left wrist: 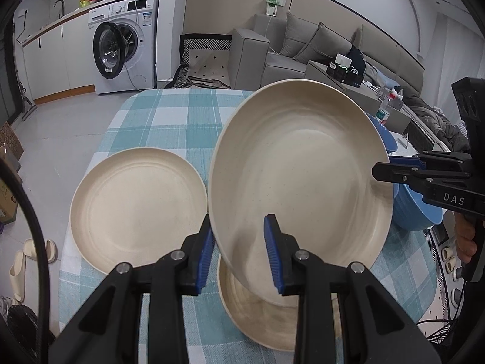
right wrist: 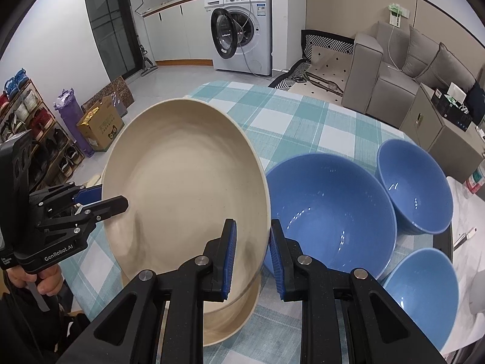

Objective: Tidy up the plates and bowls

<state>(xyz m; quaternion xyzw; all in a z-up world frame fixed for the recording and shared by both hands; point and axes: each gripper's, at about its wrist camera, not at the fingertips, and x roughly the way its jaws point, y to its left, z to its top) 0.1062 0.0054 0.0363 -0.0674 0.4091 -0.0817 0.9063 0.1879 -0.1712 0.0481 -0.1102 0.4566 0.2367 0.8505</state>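
A tilted cream plate (left wrist: 300, 188) hid most of the matching plate (left wrist: 257, 318) beneath it on the checked tablecloth (left wrist: 169, 121). Both grippers, left (left wrist: 239, 254) and right (right wrist: 251, 257), straddled its smooth round rim (contact unclear). Three glossy blue bowls (right wrist: 330, 209) sat just beside it.

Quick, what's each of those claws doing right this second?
Left gripper: clamped on the near rim of the raised cream plate.
Right gripper: gripping the same plate's opposite rim.
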